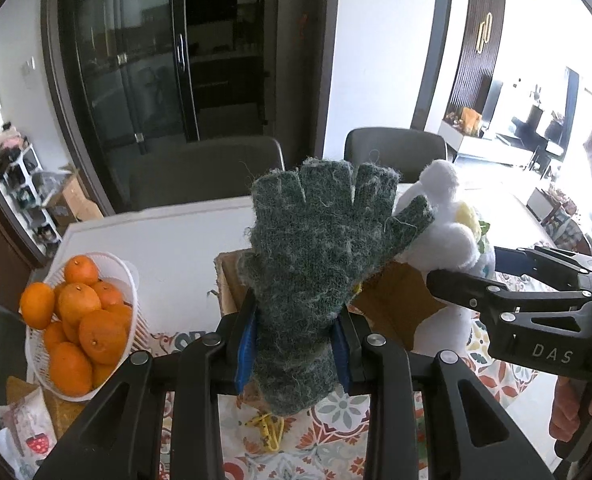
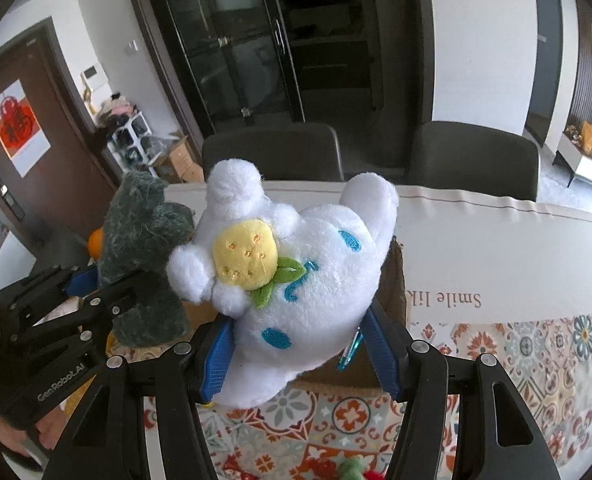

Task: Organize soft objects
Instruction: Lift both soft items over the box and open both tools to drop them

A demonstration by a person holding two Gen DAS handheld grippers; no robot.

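Patterned-cloth worktop; an open brown cardboard box sits just below and beyond both my loads. Left fingers clamp a fuzzy dark-green knit glove, upright; right fingers clamp a white plush toy beside it.

Black grippers — blue-padded jaws, silver rivets

The glove and plush toy largely hide the cardboard box. Printed text is cut off at 9 o'clock.

Both wrist views look close, downward over the table, sharing the cardboard box.
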